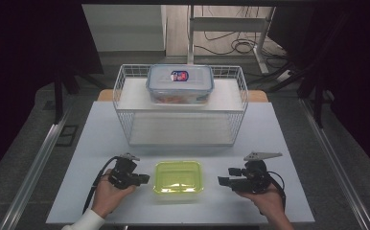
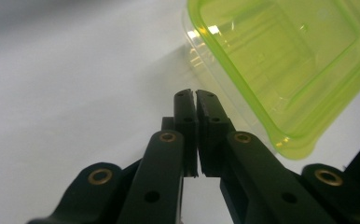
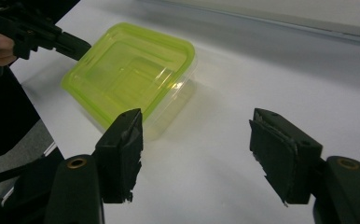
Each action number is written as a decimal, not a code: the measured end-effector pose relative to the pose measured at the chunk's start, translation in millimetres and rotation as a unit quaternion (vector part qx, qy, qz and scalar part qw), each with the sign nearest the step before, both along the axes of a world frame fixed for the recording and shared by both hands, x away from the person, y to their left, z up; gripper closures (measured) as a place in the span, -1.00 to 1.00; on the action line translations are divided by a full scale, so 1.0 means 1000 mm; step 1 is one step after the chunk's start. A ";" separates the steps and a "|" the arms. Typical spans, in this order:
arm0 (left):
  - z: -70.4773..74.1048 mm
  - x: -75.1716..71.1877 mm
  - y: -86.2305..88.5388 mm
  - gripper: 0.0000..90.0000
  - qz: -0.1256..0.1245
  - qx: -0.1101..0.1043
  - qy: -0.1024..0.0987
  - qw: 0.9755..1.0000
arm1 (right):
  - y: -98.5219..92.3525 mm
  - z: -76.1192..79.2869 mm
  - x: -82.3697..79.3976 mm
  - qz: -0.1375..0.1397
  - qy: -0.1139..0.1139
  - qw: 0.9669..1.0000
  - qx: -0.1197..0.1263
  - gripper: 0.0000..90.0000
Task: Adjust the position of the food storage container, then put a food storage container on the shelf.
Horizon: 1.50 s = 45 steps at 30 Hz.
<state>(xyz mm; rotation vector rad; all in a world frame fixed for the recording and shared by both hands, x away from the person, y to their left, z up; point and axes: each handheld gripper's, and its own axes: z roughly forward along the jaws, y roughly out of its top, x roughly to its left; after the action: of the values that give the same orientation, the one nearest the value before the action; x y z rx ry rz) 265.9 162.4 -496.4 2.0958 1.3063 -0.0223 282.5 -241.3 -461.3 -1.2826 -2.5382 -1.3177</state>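
The green container (image 1: 178, 177) sits on the table (image 1: 279, 143) between both grippers. The left gripper (image 1: 146, 178) is closed and empty just beside it; the right gripper (image 1: 220, 180) gapes wide, empty.

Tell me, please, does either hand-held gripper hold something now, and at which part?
Nothing is held. The left hand-held gripper is shut on nothing beside the green container; the right hand-held gripper is open over bare table.

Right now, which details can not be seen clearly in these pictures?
- High view: contents of the clear blue-lidded plastic box on the white wire rack are blurred; its label is too small.
- Left gripper view: the lime-green transparent container is cut by the frame edge.
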 end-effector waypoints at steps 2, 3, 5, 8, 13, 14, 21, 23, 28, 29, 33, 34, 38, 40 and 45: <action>0.009 -0.007 0.013 0.80 0.002 -0.027 -0.013 1.000 | -0.001 0.000 0.001 -0.006 0.003 1.000 0.004 -0.30; 0.012 -0.010 0.017 0.67 0.009 -0.036 -0.021 0.999 | -0.002 0.000 0.002 -0.009 0.003 1.000 0.005 -0.33; 0.018 -0.012 0.025 0.39 0.019 -0.069 -0.026 0.997 | -0.004 -0.001 0.002 -0.014 0.009 1.000 0.014 -0.37; 0.019 -0.012 0.035 -0.01 0.023 -0.137 -0.012 0.990 | -0.006 -0.004 0.004 -0.019 0.016 0.999 0.047 -0.40; 0.013 -0.012 0.038 -0.20 0.027 -0.191 0.000 0.981 | -0.007 -0.007 0.005 -0.021 0.023 0.997 0.077 -0.40; 0.013 -0.012 0.038 -0.21 0.027 -0.191 0.000 0.981 | -0.008 -0.007 0.005 -0.020 0.024 0.996 0.083 -0.40; 0.010 -0.015 0.034 -0.21 0.024 -0.198 0.005 0.980 | -0.011 -0.006 0.008 -0.023 0.027 0.995 0.090 -0.39; 0.009 -0.016 0.035 -0.23 0.028 -0.209 0.010 0.977 | -0.011 -0.006 0.009 -0.021 0.031 0.995 0.092 -0.39; 0.001 -0.015 0.035 -0.25 0.036 -0.233 0.026 0.971 | -0.005 -0.010 0.015 -0.011 0.060 0.993 0.098 -0.32; 0.001 -0.015 0.035 -0.25 0.036 -0.233 0.026 0.971 | -0.005 -0.010 0.015 -0.011 0.060 0.993 0.098 -0.32; 0.000 -0.015 0.034 -0.23 0.033 -0.234 0.026 0.971 | 0.000 -0.014 0.019 -0.008 0.076 0.991 0.109 -0.24; 0.000 -0.014 0.034 -0.22 0.033 -0.241 0.027 0.970 | 0.002 -0.014 0.020 -0.007 0.079 0.990 0.112 -0.22; -0.002 -0.010 0.033 -0.19 0.038 -0.248 0.031 0.968 | 0.005 -0.015 0.024 -0.005 0.090 0.988 0.129 -0.15; -0.003 -0.008 0.032 -0.18 0.036 -0.252 0.034 0.966 | 0.007 -0.015 0.025 -0.006 0.094 0.987 0.134 -0.13; -0.008 -0.003 0.028 -0.17 0.033 -0.255 0.045 0.965 | 0.012 -0.021 0.032 -0.013 0.112 0.983 0.142 -0.09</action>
<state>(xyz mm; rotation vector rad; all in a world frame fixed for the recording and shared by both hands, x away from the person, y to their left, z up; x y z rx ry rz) 263.2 190.1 -504.6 1.6257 1.2609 -0.3886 314.8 -229.0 -482.6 -1.3230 -2.1039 -1.3897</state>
